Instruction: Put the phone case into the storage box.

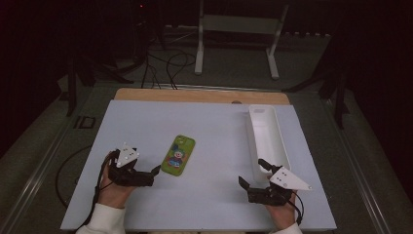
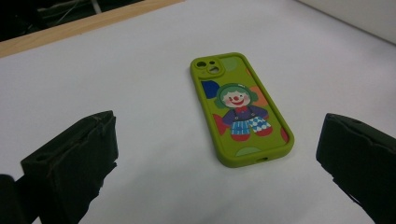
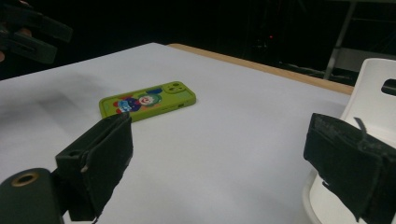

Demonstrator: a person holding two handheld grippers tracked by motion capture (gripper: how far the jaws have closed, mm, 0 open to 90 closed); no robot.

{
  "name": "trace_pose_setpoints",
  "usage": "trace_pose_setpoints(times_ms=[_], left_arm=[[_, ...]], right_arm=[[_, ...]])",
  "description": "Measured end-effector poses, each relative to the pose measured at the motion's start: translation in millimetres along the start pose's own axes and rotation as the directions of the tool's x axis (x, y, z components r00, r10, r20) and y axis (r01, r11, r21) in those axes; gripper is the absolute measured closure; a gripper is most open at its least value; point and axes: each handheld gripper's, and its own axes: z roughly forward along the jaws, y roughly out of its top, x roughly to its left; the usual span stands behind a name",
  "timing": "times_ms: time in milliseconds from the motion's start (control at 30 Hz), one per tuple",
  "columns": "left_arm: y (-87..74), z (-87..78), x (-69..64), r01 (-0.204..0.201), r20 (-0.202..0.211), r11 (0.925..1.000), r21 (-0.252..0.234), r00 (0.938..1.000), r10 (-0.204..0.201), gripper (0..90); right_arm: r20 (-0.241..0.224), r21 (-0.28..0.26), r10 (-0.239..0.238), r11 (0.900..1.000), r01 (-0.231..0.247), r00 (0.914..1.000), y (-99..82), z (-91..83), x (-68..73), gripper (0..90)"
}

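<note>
Presently noted:
Left gripper (image 1: 155, 171): jaws spread wide, nothing held.
Right gripper (image 1: 252, 173): jaws spread, nothing held.
Phone case (image 1: 178, 155): green, clown print, flat just ahead of left gripper, untouched.
Tray (image 1: 281, 141): white, touching right gripper's outer jaw.

Both forearms come in from the near edge, white sleeves at the wrists. The left claw (image 1: 146, 174) sits low, jaws spread wide and aimed right and slightly forward. The right claw (image 1: 252, 174) is likewise spread wide, aimed left and forward.
</note>
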Motion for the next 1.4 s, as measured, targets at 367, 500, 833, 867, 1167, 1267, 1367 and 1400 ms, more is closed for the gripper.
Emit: trace_pose_setpoints(times_ms=[367, 500, 833, 867, 1167, 1267, 1367, 1400], left_arm=[[5.3, 8.1, -3.1, -0.010, -0.003, 0.9996, 0.028, 0.9999, 0.010, 0.0], [6.2, 12.0, -5.2, -0.015, -0.002, 0.9992, 0.036, 0.9999, 0.015, 0.0], [7.9, 19.3, -7.4, -0.014, 0.004, 0.9985, 0.052, 0.9999, 0.014, 0.0], [8.2, 20.0, -7.6, -0.014, 0.005, 0.9985, 0.054, 0.9999, 0.014, 0.0], [14.4, 29.2, -13.0, -0.025, 0.012, 0.9969, 0.075, 0.9996, 0.024, 0.0], [15.4, 31.1, -14.6, -0.032, 0.012, 0.9962, 0.081, 0.9995, 0.031, 0.0], [17.5, 34.1, -17.4, -0.036, 0.016, 0.9960, 0.082, 0.9993, 0.034, 0.0], [18.8, 36.1, -18.4, -0.044, 0.018, 0.9952, 0.088, 0.9989, 0.043, 0.0]], right_arm=[[0.001, -0.001, 0.003, 1.0000, -0.003, 1.0000, 0.3, -0.4, 0.1, 8.0], [0.002, 0.000, 0.003, 1.0000, -0.003, 1.0000, 0.3, -0.1, 0.4, 8.0], [0.003, 0.002, 0.001, 1.0000, -0.001, 1.0000, 0.1, 0.4, 0.7, 8.0], [0.003, 0.002, 0.001, 1.0000, -0.001, 1.0000, 0.1, 0.4, 0.7, 8.0], [0.001, 0.002, 0.002, 1.0000, -0.002, 1.0000, 0.0, 0.6, 0.8, 8.0], [0.002, 0.002, -0.001, 1.0000, 0.001, 1.0000, 0.0, 0.5, 0.7, 8.0], [0.003, 0.003, 0.002, 1.0000, -0.002, 1.0000, 0.1, 0.4, 0.6, 8.0], [0.003, 0.001, 0.002, 1.0000, -0.002, 1.0000, 0.0, 0.3, 0.2, 8.0]])
